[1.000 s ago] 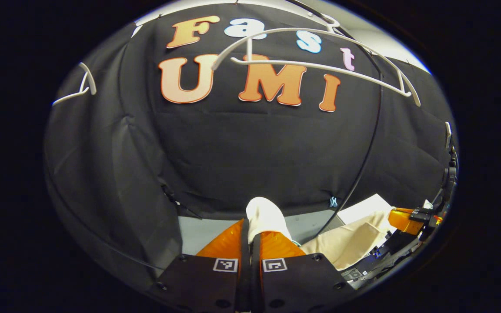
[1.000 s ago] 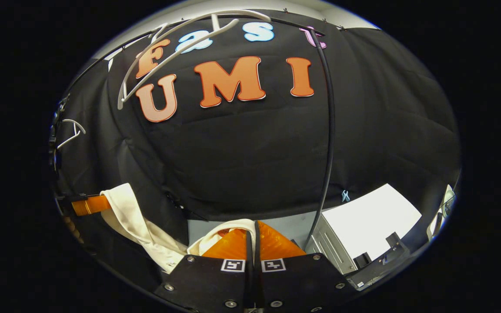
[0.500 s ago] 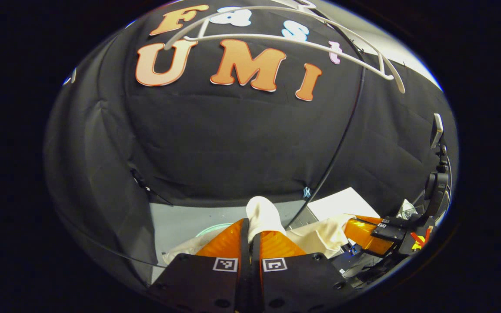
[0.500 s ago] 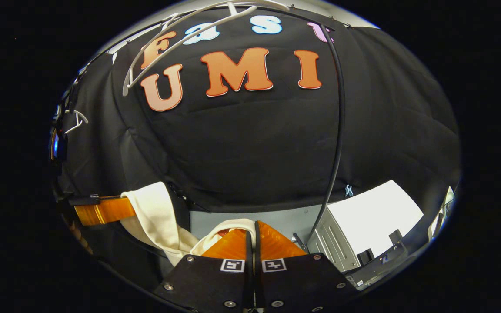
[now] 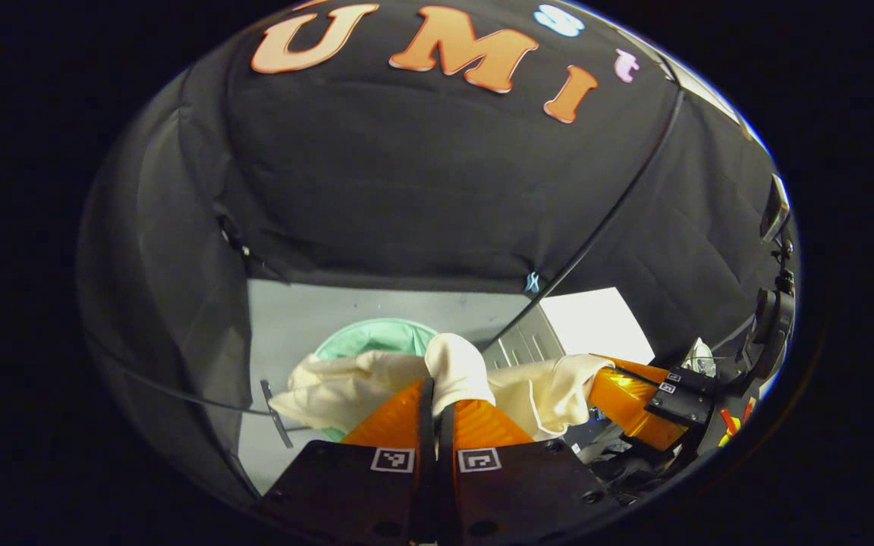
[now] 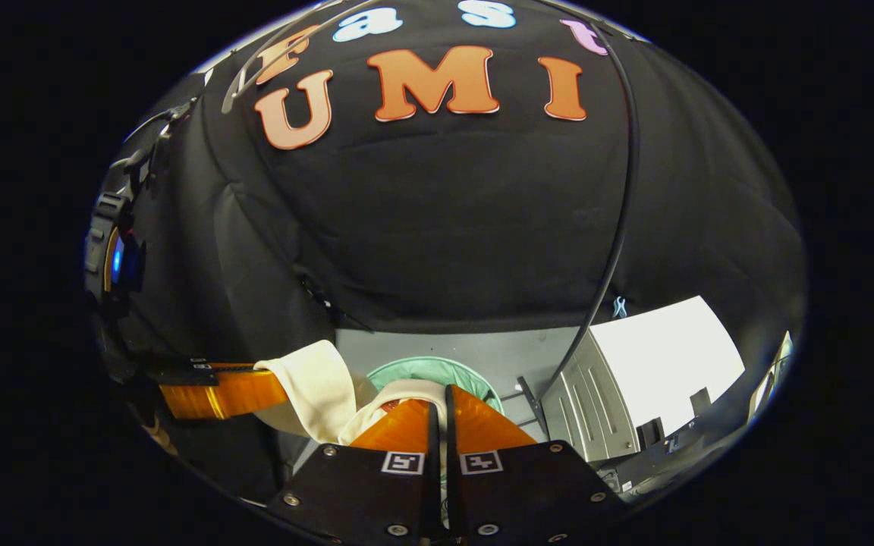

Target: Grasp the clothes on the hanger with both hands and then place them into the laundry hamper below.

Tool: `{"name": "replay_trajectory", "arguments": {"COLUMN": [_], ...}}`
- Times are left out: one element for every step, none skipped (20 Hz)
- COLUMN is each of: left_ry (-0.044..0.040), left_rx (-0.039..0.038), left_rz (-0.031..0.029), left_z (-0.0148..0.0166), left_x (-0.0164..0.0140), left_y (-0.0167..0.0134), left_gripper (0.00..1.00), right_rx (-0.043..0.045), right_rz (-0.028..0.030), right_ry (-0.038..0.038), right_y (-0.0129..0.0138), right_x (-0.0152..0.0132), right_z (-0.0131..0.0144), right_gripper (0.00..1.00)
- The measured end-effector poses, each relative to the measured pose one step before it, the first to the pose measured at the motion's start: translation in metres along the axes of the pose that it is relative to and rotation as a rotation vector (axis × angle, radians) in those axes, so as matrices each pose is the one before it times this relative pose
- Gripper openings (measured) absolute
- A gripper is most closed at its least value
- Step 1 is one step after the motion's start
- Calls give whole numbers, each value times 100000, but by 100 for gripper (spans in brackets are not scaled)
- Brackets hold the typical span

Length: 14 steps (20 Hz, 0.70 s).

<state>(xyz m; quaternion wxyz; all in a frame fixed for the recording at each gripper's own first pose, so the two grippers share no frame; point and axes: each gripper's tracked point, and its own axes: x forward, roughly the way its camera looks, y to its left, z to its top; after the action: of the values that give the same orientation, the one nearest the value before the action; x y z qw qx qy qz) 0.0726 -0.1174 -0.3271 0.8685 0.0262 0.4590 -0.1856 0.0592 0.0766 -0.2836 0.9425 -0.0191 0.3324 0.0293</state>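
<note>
A cream garment (image 5: 346,383) hangs slack between my two grippers, above a green laundry hamper (image 5: 372,339) on the floor. In the left gripper view my left gripper (image 5: 437,394) is shut on a bunched fold of the cloth that pokes up between its fingers. The other gripper (image 5: 630,394) shows at the right, holding the far end. In the right gripper view my right gripper (image 6: 438,402) is shut on the garment (image 6: 315,383), which runs left to the other gripper (image 6: 217,390). The hamper (image 6: 437,371) lies just beyond the fingertips. A bare white hanger (image 6: 270,57) is at the top left.
A white cabinet (image 6: 657,368) stands at the right on the grey floor (image 5: 308,311). A black pole (image 6: 611,227) of the rack runs down beside the cabinet. Black cloth walls close in at the back and left.
Both grippers have come down with the garment, tilting toward the floor. The hanger has slid up toward the top of the views and the green hamper has come into sight below.
</note>
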Motion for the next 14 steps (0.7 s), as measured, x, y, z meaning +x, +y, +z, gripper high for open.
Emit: {"name": "replay_trajectory", "arguments": {"left_ry": [3028, 3102, 3006, 3317, 3124, 2545, 2013, 1462, 1650, 1675, 1930, 1228, 1930, 1572], "left_rx": [-1520, -1126, -1023, -903, -980, -736, -162, 466, 381, -507, -1393, -1725, -2048, -1588], "left_rz": [1480, 1593, 1670, 1420, 1791, 1517, 2207, 2512, 1432, 393, -152, 254, -6, -201], "left_z": [-920, -792, -873, -734, -910, -700, -681, -613, -516, -647, -433, -228, -525, -210], "left_x": [202, 410, 592, 491, 420, 447, 592, 608, 332, 199, 110, -7, 261, -68], "left_y": [1150, 908, 827, 582, 465, 528, 509, 788, 410, 190, -9, 68, 77, 113], "left_gripper": [7, 7, 7, 7, 7, 7, 7, 7, 7, 8, 8, 11, 14, 10], "right_rx": [-884, -548, -17, 487, 559, 491, 350, 33, 13, 129, 353, 463, 417, -172], "right_rz": [-147, -186, 196, 546, 503, -44, 235, 454, 290, -80, -129, -37, 99, -336], "right_ry": [2655, 2674, 2668, 2748, 2897, 3165, 2997, 2663, 1952, 1037, 788, 247, -604, -428], "right_y": [83, 128, 228, 171, 86, 129, 332, 116, -22, 3, -178, -173, -41, -194], "right_x": [566, 673, 364, 193, 618, 425, 556, 372, 392, 392, 261, 225, 208, 31], "right_z": [-639, -860, -748, -781, -909, -880, -776, -544, -585, -267, -257, -46, 126, 345], "right_gripper": [4, 5, 6, 7, 7, 7, 8, 2, 9, 10, 11, 11, 12, 12]}}
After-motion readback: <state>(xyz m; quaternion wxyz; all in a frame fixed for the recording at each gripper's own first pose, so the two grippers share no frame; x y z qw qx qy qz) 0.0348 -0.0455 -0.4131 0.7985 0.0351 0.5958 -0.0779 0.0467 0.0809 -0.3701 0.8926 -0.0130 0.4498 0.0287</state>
